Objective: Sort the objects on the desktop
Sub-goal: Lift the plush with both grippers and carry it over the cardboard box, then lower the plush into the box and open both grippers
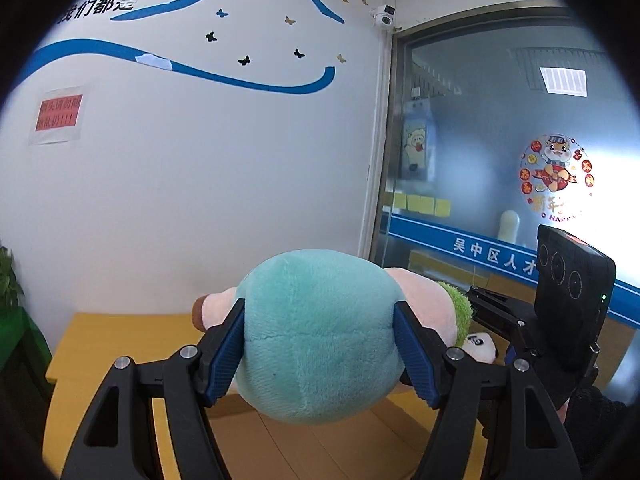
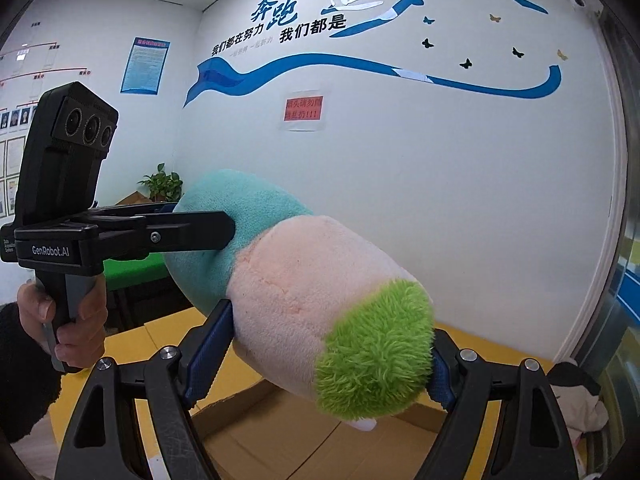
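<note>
- The left gripper has its blue pads pressed into both flanks of the teal end of a plush toy, the jaws standing wide around the soft body
- The right gripper clamps the same plush toy at its pink middle, next to the shaggy green tuft at that end; one blue pad dents the pink fabric, the other is mostly hidden behind the green fur
- The toy hangs in the air between the two grippers, clear of the yellow table and above an open cardboard box that lies on it
- In the right wrist view a bare hand with a dark sleeve grips the left gripper's handle
- A small white and black plush lies on the table beyond the held toy
- Behind stand a white wall with blue lettering, a red notice and a potted plant
</note>
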Motion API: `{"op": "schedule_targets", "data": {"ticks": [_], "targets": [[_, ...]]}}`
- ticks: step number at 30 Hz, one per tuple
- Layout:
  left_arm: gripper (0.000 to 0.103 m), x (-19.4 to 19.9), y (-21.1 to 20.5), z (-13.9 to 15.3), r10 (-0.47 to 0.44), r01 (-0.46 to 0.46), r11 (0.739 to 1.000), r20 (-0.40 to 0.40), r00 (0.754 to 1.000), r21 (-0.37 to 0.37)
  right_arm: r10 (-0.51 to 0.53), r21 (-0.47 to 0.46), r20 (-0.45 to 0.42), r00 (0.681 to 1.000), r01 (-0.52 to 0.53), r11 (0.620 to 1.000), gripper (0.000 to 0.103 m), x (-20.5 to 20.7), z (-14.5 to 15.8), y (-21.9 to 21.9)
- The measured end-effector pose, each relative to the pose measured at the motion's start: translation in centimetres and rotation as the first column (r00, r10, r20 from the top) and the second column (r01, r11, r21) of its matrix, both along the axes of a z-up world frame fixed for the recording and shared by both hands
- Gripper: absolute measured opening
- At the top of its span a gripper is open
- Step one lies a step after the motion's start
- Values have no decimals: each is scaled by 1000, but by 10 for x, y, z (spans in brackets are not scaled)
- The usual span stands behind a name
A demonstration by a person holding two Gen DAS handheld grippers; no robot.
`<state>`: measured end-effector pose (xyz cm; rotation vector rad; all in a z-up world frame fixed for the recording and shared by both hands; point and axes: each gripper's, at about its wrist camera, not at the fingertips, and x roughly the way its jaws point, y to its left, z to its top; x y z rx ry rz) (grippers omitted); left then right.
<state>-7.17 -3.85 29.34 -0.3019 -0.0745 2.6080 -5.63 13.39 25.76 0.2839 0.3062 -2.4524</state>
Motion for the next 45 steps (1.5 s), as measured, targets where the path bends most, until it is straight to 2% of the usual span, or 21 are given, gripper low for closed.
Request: {"op": "schedule_targets", "data": {"ticks": [4,8,16,21,26,33,39,42,45], "targets": [[70,-37,-1,1,11,-11,1000,8,1000,-6,7,-6,12,1000,-7,1000,87,-37,4,-2],[70,-75,-11,-21,23,-23,1000,53,998,5,15,0,40,999,-15,1000,87,-78,-11,-12],[70,-139,-23,-87,70,-67,997,174,982,-24,36,2,163,986,-37,999,87,-157,-78,-32],[70,-176,-35,-141,82,-82,997,274,958,-11,44,16,251,967,-50,999,87,-200,-128,-46],[70,-206,-41,-201,103,-98,995,392,914,-32,57,18,364,929,-68,998,88,-237,-196,-56],[70,-235,-50,-273,142,-141,989,553,821,-44,50,48,493,868,-84,995,88,-269,-277,-71],[71,-245,-47,-311,226,-162,974,614,756,-159,14,111,573,819,-95,989,88,-295,-327,-83],[78,-245,-54,-308,239,-198,971,618,749,-136,8,109,574,819,-85,990,93,-298,-333,-81],[80,-241,-61,-303,256,-212,966,626,737,-146,-6,126,572,820,-80,989,97,-295,-325,-85]]}}
